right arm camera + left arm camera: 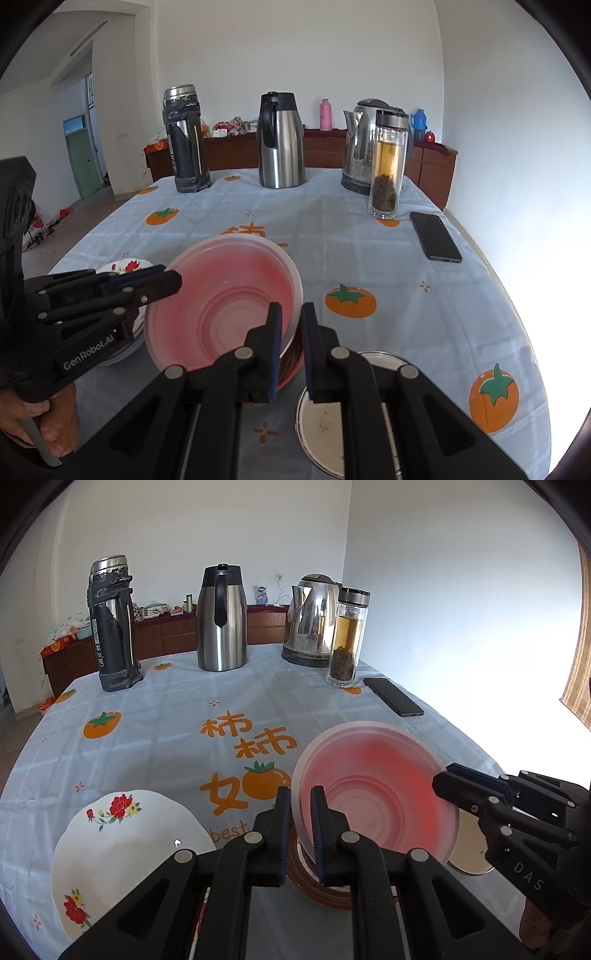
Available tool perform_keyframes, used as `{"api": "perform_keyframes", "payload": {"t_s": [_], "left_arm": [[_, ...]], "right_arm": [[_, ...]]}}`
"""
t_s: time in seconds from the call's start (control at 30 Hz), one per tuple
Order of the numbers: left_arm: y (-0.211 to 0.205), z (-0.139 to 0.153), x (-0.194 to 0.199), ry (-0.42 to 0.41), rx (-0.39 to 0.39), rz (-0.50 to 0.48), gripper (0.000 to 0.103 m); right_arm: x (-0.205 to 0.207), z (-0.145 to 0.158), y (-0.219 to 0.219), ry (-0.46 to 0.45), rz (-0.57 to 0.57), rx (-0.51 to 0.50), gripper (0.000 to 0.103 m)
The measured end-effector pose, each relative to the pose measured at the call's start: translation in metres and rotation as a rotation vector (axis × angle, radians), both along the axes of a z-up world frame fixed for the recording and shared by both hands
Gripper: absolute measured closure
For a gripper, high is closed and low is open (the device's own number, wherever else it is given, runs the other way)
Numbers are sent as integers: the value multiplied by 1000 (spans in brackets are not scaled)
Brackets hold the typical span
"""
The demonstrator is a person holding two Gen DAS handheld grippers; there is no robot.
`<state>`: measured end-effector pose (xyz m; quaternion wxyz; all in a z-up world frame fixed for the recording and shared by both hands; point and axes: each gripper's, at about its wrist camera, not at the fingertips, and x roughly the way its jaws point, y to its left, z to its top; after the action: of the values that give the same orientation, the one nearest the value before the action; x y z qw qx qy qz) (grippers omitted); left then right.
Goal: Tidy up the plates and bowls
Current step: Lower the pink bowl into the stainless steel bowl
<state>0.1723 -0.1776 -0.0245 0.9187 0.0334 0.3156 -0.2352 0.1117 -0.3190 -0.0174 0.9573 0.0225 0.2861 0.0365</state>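
Note:
A translucent pink bowl hangs tilted just above a dark red bowl on the tablecloth. My left gripper is shut on the pink bowl's left rim; in the right wrist view its fingertips meet that rim. My right gripper is shut on the opposite rim, and its fingertips show at the bowl's right side. A white plate with red flowers lies to the left. A shallow metal dish lies to the right, partly hidden.
Along the far side stand a black thermos, a steel jug, an electric kettle and a glass tea bottle. A black phone lies near the table's right edge, close to the wall.

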Motion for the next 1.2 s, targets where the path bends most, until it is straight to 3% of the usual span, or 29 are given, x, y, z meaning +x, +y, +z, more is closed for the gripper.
{"api": "perform_keyframes", "payload": {"t_s": [1.2], "left_arm": [[-2,-14,10,51,25,-5,91]], "right_arm": [[17,-19,4,78,-10,-34,91]]}}
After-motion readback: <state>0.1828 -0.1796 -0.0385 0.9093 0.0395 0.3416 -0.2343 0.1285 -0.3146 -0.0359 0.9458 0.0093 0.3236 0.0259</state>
